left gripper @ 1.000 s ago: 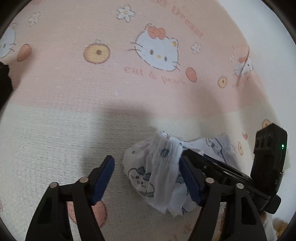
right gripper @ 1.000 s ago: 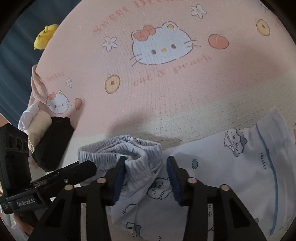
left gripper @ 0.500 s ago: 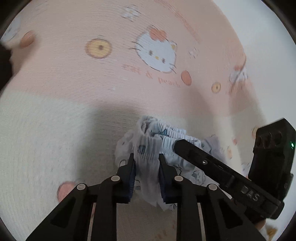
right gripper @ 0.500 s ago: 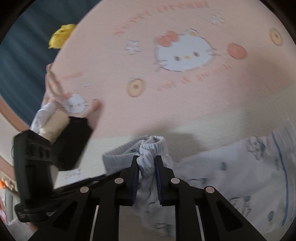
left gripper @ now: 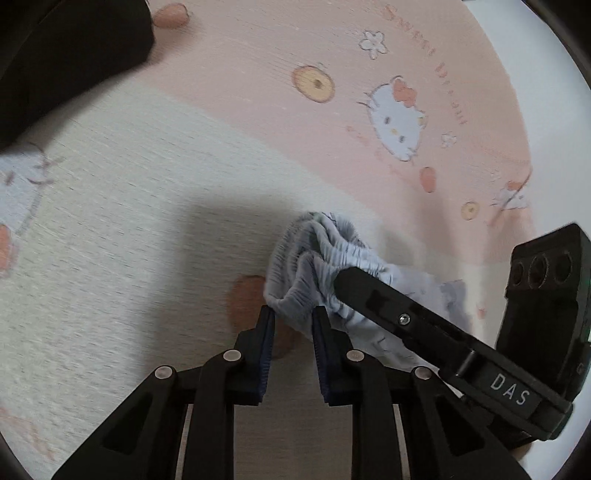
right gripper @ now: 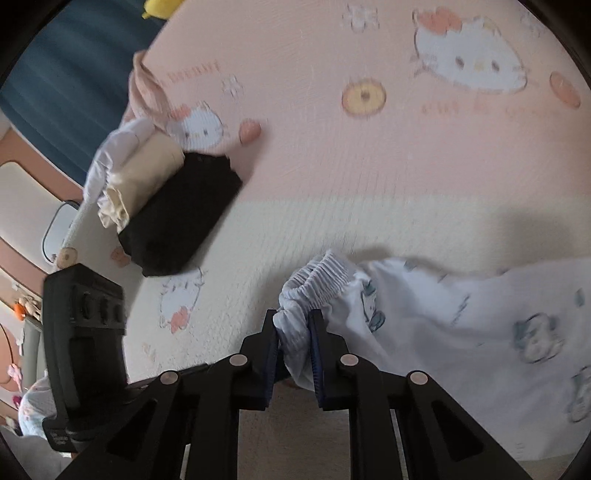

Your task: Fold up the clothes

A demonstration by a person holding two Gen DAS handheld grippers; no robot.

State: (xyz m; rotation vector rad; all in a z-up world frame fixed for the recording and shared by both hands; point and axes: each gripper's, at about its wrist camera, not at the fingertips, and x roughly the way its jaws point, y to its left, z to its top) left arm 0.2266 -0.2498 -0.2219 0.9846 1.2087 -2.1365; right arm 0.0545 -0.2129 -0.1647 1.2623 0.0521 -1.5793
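White pants (right gripper: 461, 325) with small blue cartoon prints lie on the pink and cream cat-print sheet (right gripper: 369, 166). Their gathered elastic waistband (right gripper: 321, 273) is bunched up and lifted off the sheet. My right gripper (right gripper: 293, 321) is shut on one fold of the waistband, and the legs trail off to the right. In the left wrist view, my left gripper (left gripper: 293, 314) is shut on the same bunched waistband (left gripper: 317, 251). One finger (left gripper: 388, 306) of the right gripper crosses in from the right, just beside it. The two grippers hold the band close together.
A stack of folded clothes sits at the sheet's left edge: a black piece (right gripper: 181, 218), a beige one (right gripper: 147, 166) and a white one behind. The black piece (left gripper: 66, 48) fills the left wrist view's top left. A yellow toy (right gripper: 159, 5) lies at the far edge.
Both grippers went from open around the waistband to shut on it. Both then moved across the sheet with it, and the folded stack now appears nearer and larger in both views.
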